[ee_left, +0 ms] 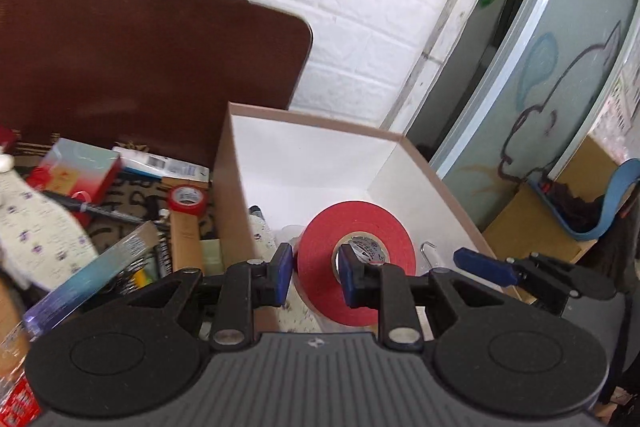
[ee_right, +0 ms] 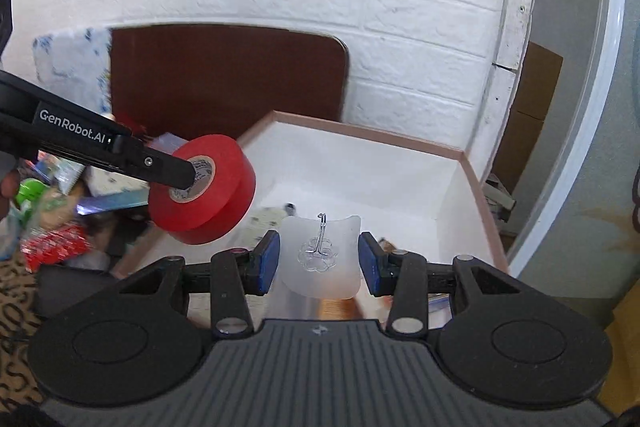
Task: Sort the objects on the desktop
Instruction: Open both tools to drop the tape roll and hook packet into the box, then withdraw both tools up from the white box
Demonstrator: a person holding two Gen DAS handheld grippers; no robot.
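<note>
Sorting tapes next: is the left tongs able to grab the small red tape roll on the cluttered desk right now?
Probably not: the left tongs are shut on the big red tape roll, which must be dropped first. The small roll itself lies uncovered.

Dark brown table [ee_left: 120,67] — a white-lined open box [ee_left: 320,163], smaller red tape roll [ee_left: 186,201] and black marker [ee_left: 92,207] on it.

"GenRobot.AI" is printed in white on the black side of the left gripper [ee_right: 188,183], as seen from the right wrist. Print on the core label of the red tape roll [ee_right: 204,187] is too small to be read.
</note>
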